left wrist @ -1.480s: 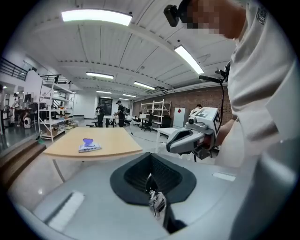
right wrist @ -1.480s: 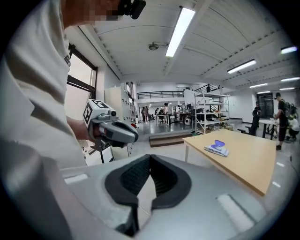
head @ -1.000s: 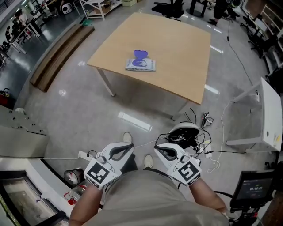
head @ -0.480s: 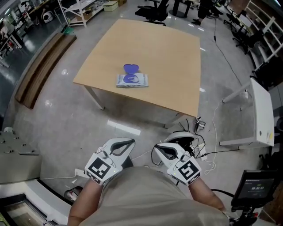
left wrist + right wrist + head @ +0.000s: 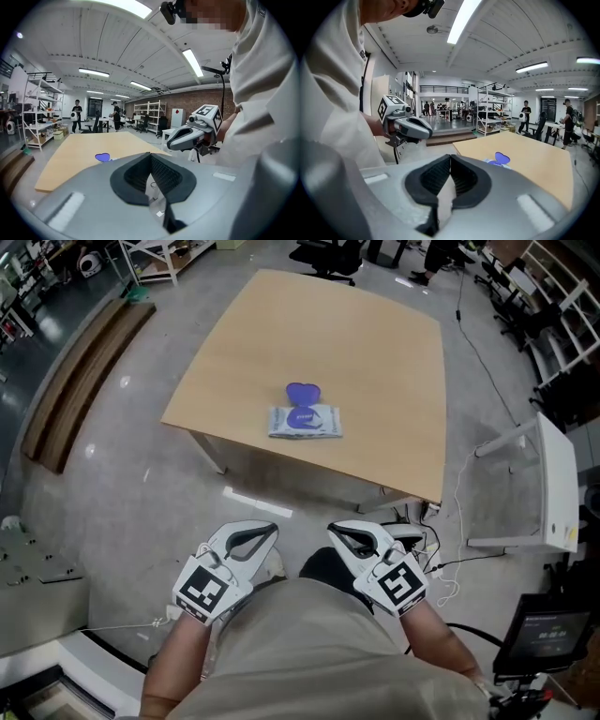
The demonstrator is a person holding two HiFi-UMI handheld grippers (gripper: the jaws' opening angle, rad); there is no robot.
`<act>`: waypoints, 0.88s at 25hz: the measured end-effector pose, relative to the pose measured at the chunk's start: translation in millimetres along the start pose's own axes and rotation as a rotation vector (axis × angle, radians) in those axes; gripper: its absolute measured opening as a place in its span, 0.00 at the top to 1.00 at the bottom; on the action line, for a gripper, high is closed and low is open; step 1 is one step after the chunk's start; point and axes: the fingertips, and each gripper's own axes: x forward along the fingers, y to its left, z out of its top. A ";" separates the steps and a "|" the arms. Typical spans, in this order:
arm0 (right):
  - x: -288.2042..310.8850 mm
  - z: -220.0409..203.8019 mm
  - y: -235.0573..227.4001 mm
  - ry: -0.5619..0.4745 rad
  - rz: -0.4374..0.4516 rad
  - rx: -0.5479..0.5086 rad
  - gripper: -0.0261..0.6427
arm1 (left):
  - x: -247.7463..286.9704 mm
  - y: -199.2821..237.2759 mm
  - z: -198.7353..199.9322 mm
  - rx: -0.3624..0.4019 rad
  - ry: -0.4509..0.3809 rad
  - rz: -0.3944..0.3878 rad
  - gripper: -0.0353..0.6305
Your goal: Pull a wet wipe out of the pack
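Note:
The wet wipe pack point(image 5: 306, 420) lies near the front edge of a light wooden table point(image 5: 375, 343), its purple lid flipped open toward the far side. In the left gripper view the pack's purple lid point(image 5: 102, 157) shows small, and in the right gripper view the pack point(image 5: 499, 160) too. My left gripper point(image 5: 268, 530) and right gripper point(image 5: 337, 529) are held close to my body, well short of the table. Both are shut with nothing between the tips. Each gripper view also shows the other gripper: the right one point(image 5: 172, 141) and the left one point(image 5: 427, 133).
A white side table point(image 5: 562, 493) stands at the right, cables point(image 5: 441, 568) lie on the floor below the table's near corner. A monitor point(image 5: 542, 638) sits at the lower right. A wooden bench point(image 5: 75, 381) runs along the left. Shelves, chairs and people are far off.
The table and pack have come nearer and lower in the head view as I moved toward them. Both grippers stayed shut and close to my body.

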 end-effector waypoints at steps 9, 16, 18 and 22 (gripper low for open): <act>63.8 3.4 -42.0 0.046 0.001 0.013 0.96 | 27.1 76.4 -17.6 -0.016 0.030 0.014 0.94; 109.5 -4.5 -135.0 0.088 -0.002 -0.061 0.95 | 92.4 141.8 -22.3 -0.031 0.102 0.032 0.94; 120.6 -12.3 -162.0 0.108 -0.004 -0.053 0.95 | 115.7 156.9 -27.4 -0.035 0.133 0.024 0.94; 147.7 -37.9 -208.5 0.165 0.020 -0.052 0.94 | 160.2 189.8 -44.3 -0.052 0.190 0.034 0.94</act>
